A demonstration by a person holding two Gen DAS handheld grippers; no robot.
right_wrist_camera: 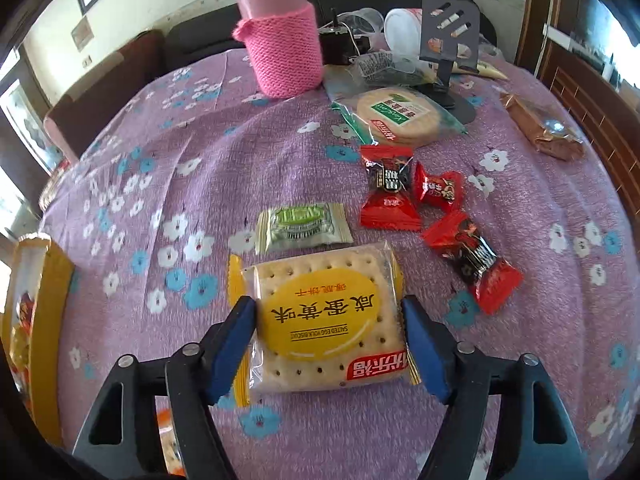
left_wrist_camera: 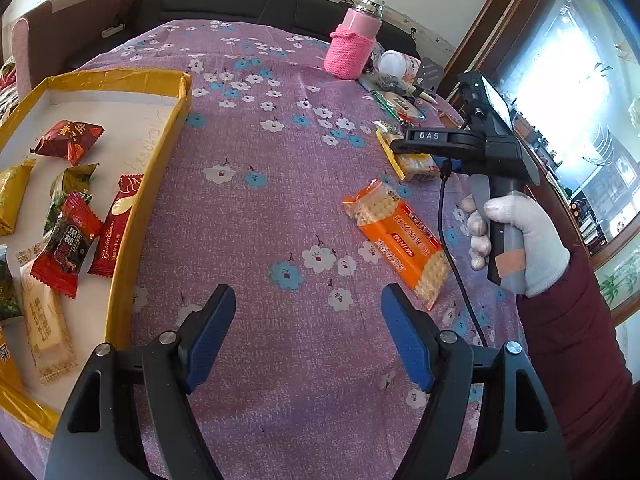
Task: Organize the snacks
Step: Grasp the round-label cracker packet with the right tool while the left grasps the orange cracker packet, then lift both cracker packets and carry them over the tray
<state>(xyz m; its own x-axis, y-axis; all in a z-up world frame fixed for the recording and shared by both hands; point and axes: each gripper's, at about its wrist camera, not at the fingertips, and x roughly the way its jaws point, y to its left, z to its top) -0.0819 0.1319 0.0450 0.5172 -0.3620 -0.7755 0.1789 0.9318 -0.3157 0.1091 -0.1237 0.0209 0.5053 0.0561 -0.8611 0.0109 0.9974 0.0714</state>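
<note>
Biscuit packet point(right_wrist_camera: 326, 322) on cloth, between right tool point(right_wrist_camera: 328, 340) pads

right tongs point(right_wrist_camera: 328, 344) | flanking yellow biscuit pack point(right_wrist_camera: 320, 320) | pads at pack edges | on floral tablecloth point(right_wrist_camera: 160, 160)

A floral-clothed table holds one yellow-rimmed tray point(left_wrist_camera: 176, 128) and one bottle point(right_wrist_camera: 280, 36) in a pink knitted sleeve. On the cloth lie one yellow salted-egg biscuit pack point(right_wrist_camera: 320, 320), one orange cracker pack point(left_wrist_camera: 396, 236), one small green-wrapped snack point(right_wrist_camera: 304, 226), one round biscuit pack point(right_wrist_camera: 396, 116) with a green label, one brown wrapped bar point(right_wrist_camera: 540, 128) and three red-wrapped candies point(right_wrist_camera: 388, 188) (clustered close together). At least seven wrapped snacks point(left_wrist_camera: 68, 142) sit inside the tray, more cut off at the frame's edge. One dark phone stand point(right_wrist_camera: 450, 36) rises at the back.
</note>
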